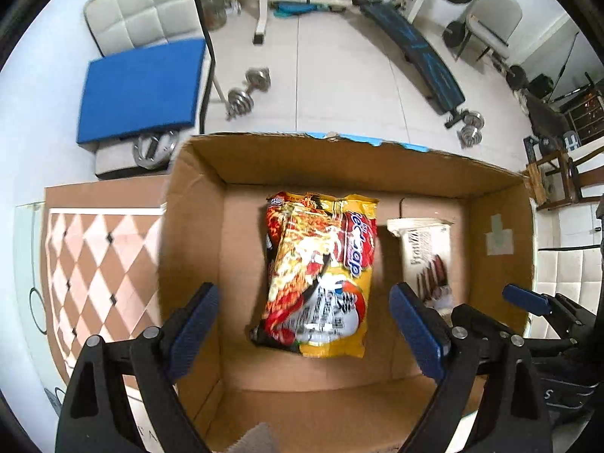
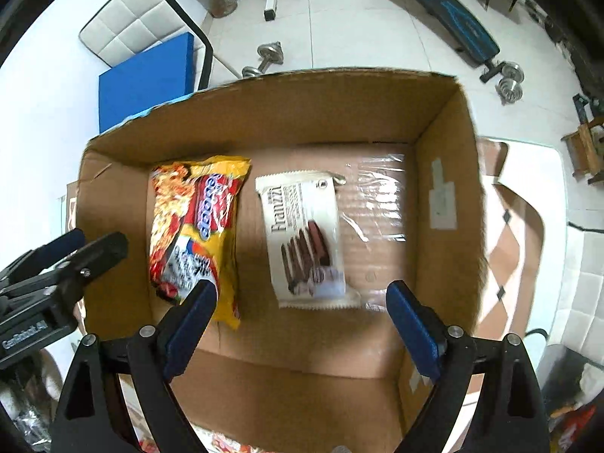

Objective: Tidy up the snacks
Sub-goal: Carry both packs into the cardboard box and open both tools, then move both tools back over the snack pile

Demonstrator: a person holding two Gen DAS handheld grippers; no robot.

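Matt corrugated cardboard box (image 2: 445, 196); glossy plastic noodle packet (image 1: 321, 275)

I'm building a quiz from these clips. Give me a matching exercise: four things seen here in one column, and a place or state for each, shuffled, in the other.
Things
1. noodle packet
2. biscuit packet
3. dumbbell
4. left gripper

Places or states
A. on the tiled floor beyond the box
B. open, holding nothing
C. flat in the box, nearer its taped wall
D. in the box, on the side of the checkered mat

Pairs: 1-D, 2-C, 3-A, 4-B
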